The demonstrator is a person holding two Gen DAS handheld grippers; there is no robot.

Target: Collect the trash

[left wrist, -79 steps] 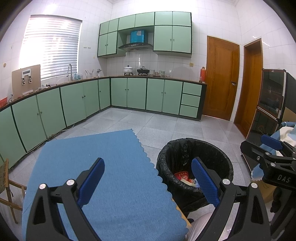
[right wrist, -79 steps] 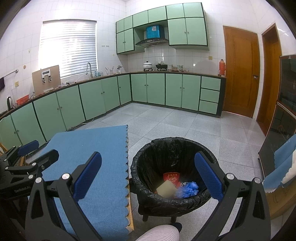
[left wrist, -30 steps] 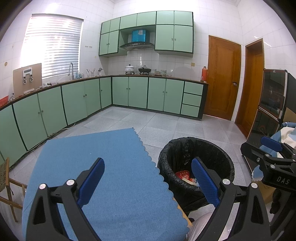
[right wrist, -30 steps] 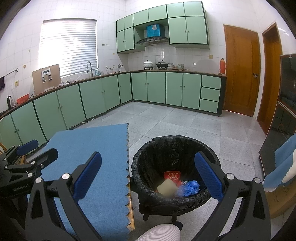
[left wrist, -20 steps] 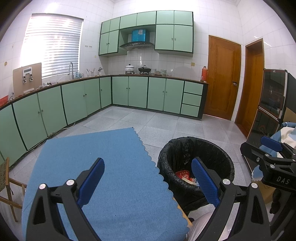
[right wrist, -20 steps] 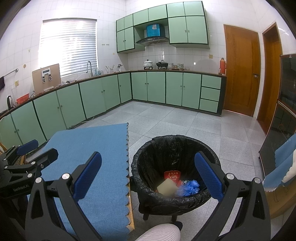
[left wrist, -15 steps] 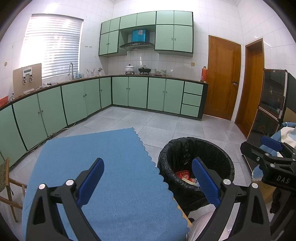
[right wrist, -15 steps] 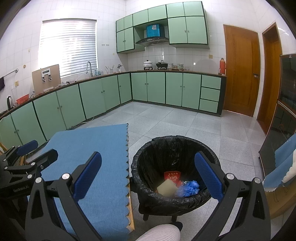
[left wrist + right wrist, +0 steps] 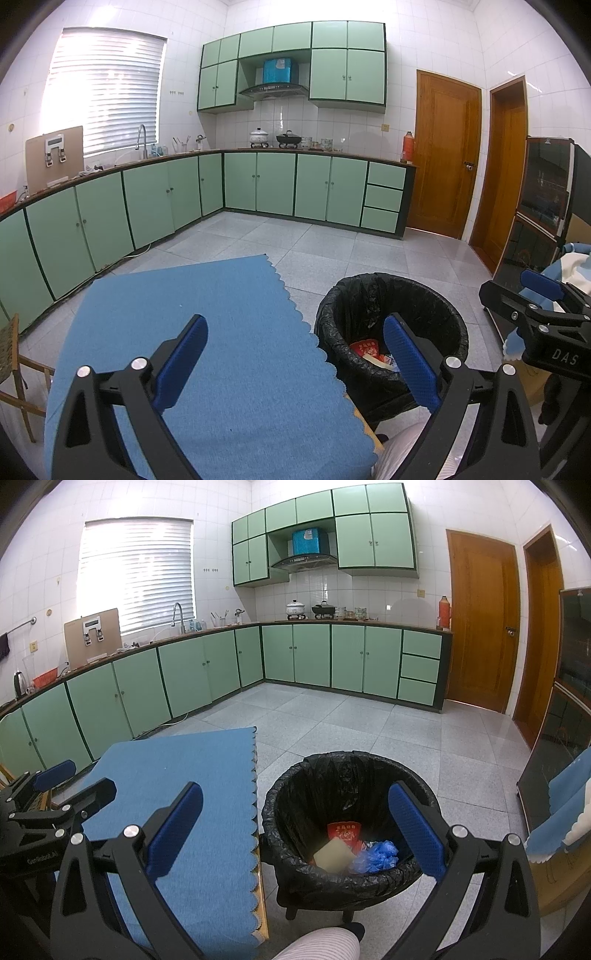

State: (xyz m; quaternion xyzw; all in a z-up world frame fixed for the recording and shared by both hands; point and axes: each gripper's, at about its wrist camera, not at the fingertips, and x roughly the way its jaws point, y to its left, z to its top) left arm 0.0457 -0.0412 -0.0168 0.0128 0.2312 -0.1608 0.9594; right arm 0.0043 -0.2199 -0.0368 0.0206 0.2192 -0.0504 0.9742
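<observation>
Black liner: trash bin stands on the floor just beside the table edge, to the right of the blue cloth.
Contents: red packet, beige block, blue crumpled wad lie at the bin bottom.
Cloth top: looks bare; near edge hidden behind the fingers, so can't be sure.
Left gripper: jaws wide apart, empty, over the cloth.
Right gripper: jaws wide apart, empty, bin mouth framed between them.
Key relation: bin lies ahead and below the right gripper, which is nearer; from the left gripper it sits off to the right.
Judgement: collecting looks done.

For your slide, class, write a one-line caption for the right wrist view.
Open right tool held above a black-lined bin holding collected trash, beside a blue-covered table.
</observation>
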